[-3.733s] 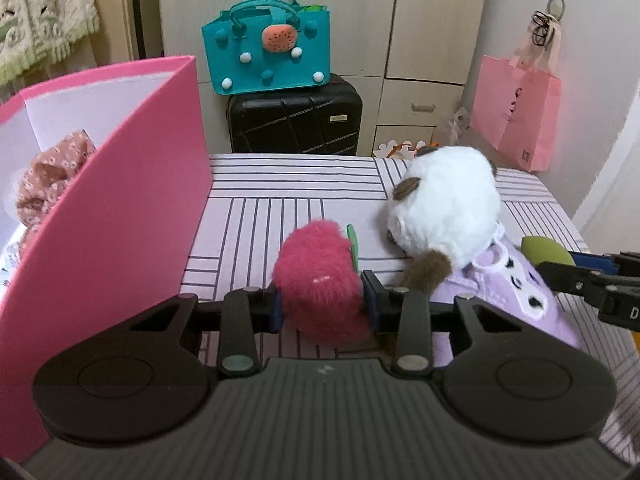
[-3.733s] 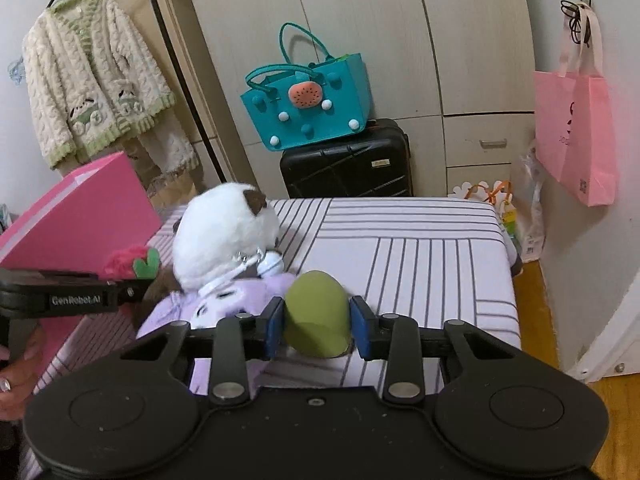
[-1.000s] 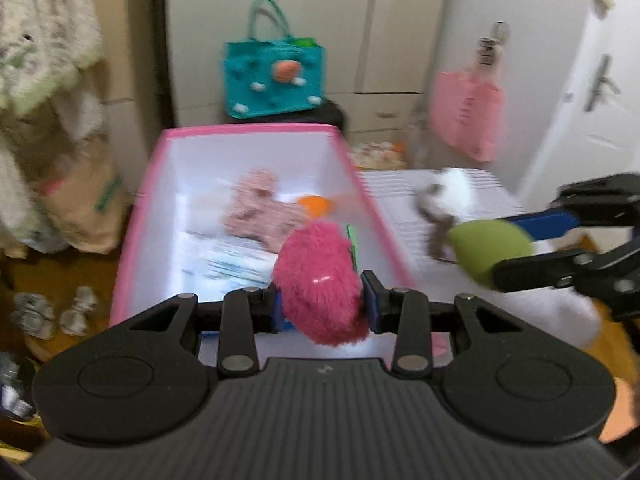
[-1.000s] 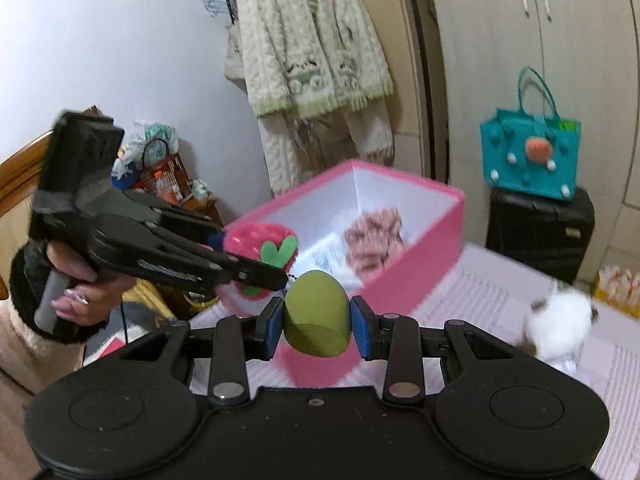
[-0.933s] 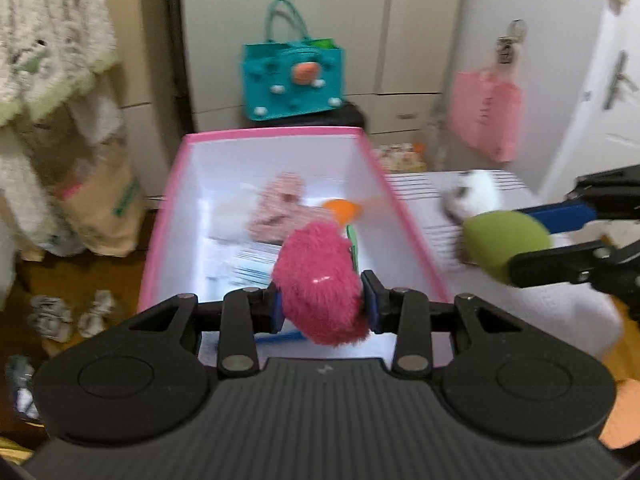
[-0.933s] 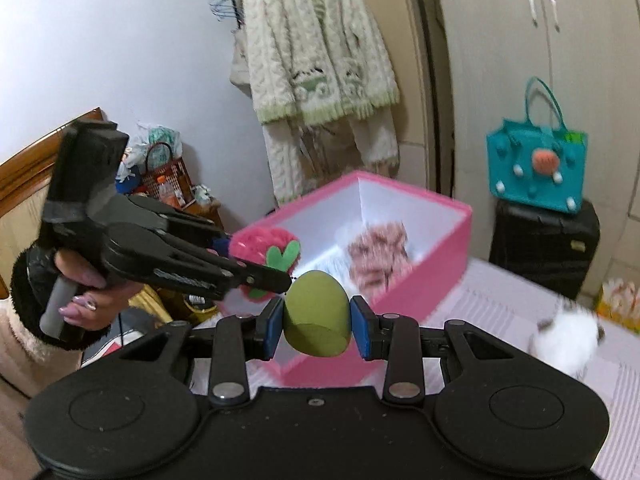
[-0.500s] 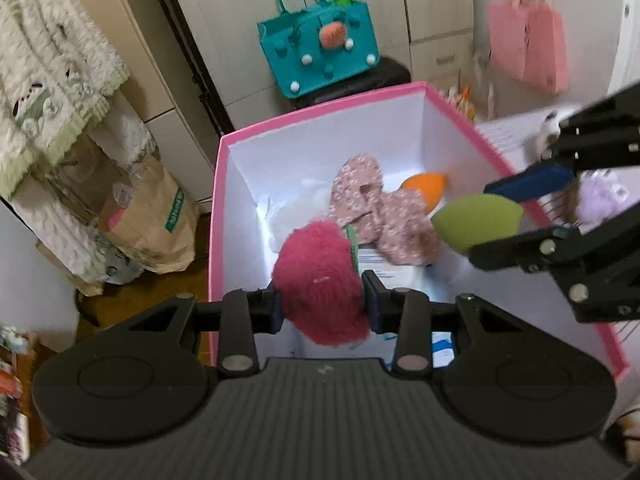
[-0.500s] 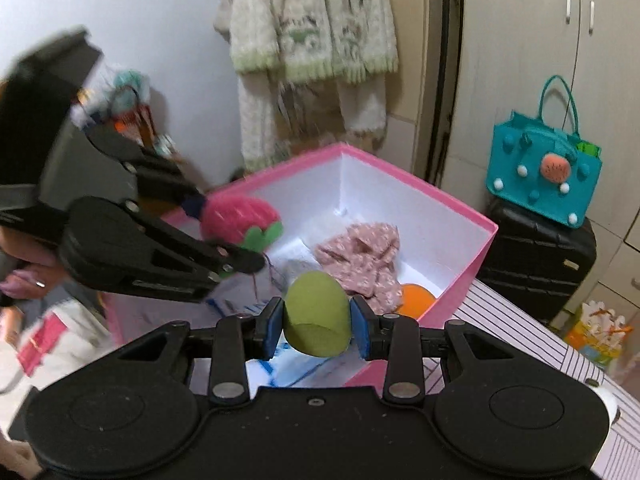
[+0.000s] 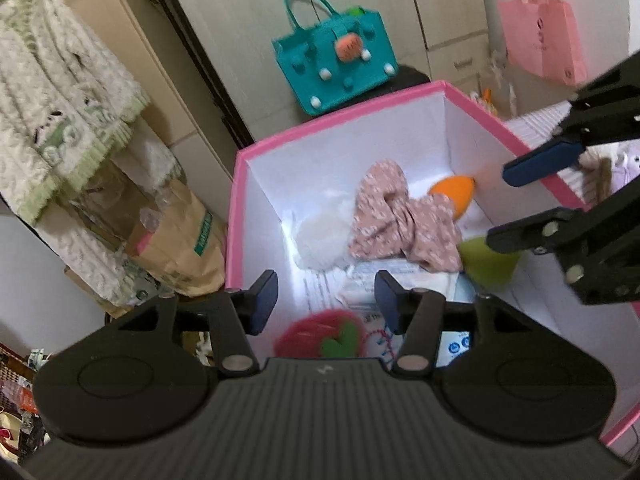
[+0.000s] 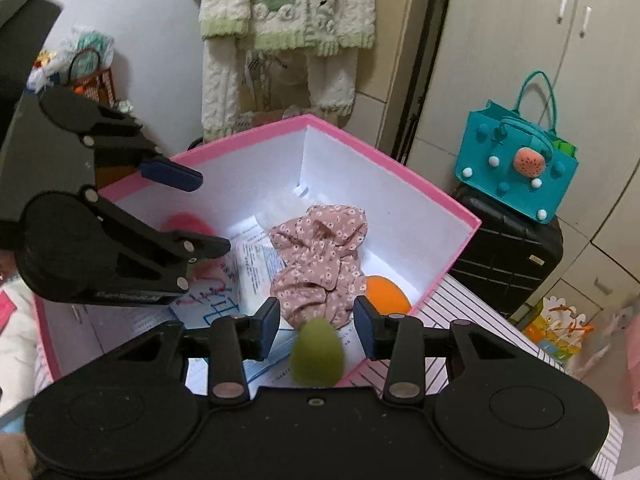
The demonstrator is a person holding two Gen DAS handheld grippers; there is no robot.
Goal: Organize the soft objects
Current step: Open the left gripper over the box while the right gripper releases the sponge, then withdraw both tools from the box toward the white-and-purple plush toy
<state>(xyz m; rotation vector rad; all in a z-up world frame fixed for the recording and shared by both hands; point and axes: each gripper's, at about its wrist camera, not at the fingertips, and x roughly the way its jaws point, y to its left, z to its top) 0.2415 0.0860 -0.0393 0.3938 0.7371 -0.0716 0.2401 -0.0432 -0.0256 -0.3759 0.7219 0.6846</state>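
Both grippers hang over the open pink box (image 9: pixel 340 128) (image 10: pixel 360 140). My left gripper (image 9: pixel 326 300) (image 10: pixel 208 212) has its jaws opening. The pink plush strawberry (image 9: pixel 320 336) (image 10: pixel 186 222) is free of the pads, blurred, low inside the box. My right gripper (image 10: pixel 317 324) (image 9: pixel 500 204) is opening too, and the green egg-shaped sponge (image 10: pixel 317 354) (image 9: pixel 488 264) has slipped below its pads, touching neither. A floral pink cloth (image 9: pixel 400 216) (image 10: pixel 320 248), an orange sponge (image 9: pixel 452 188) (image 10: pixel 386 290) and a white fluffy piece (image 9: pixel 320 236) lie on papers in the box.
The striped table (image 10: pixel 480 340) adjoins the box on the right. Behind stand a black suitcase (image 10: pixel 508 256) with a teal bag (image 9: pixel 336 52) (image 10: pixel 516 164) on it. A cream cardigan (image 9: pixel 60 100) (image 10: pixel 288 12) hangs at the left, above a brown paper bag (image 9: pixel 176 240). A pink bag (image 9: pixel 540 36) hangs at the far right.
Both grippers came from the table to above the box. Their jaws have parted: the strawberry has left the left pads and the green sponge the right pads, both dropping.
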